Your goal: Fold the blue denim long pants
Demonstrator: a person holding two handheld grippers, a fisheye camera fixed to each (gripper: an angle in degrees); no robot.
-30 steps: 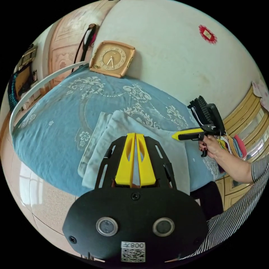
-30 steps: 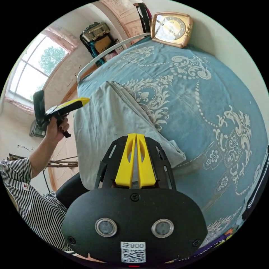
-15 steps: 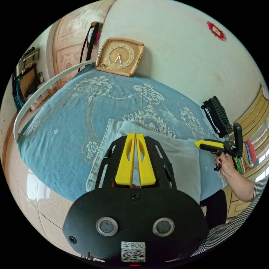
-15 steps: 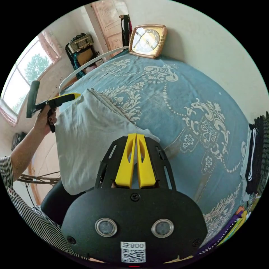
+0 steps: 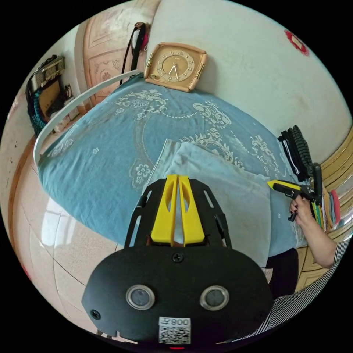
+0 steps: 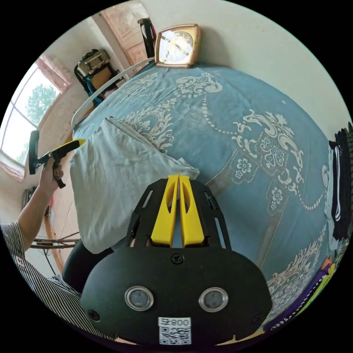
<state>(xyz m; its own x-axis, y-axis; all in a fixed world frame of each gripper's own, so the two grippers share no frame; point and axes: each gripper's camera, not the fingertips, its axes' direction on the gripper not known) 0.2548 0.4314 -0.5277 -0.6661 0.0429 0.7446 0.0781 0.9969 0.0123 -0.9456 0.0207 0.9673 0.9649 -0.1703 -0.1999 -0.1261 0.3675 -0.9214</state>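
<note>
The pale blue denim pants [image 5: 220, 184] lie folded into a rectangle on the blue patterned bedsheet [image 5: 110, 147], near the bed's edge. My left gripper [image 5: 178, 176] hovers above their near side with its yellow jaws shut and nothing held. In the right gripper view the same pants [image 6: 117, 173] lie to the left of my right gripper [image 6: 178, 177], which is shut and empty above their corner. The right gripper [image 5: 272, 184] also appears in the left gripper view in a hand just past the pants' right edge. The left gripper [image 6: 79, 141] appears beyond their far edge.
A square clock [image 5: 175, 67] leans on the wall at the bed's far side. Dark folded clothes [image 5: 296, 152] are stacked at the bed's right end. A white bed rail [image 5: 73, 110] curves along the left. Shiny tiled floor [image 5: 47, 239] lies below, and a striped sleeve [image 5: 294, 305] shows.
Both hands have drawn back and outward. The right gripper, earlier above the folded pants, is now past their edge. The pants have not moved.
</note>
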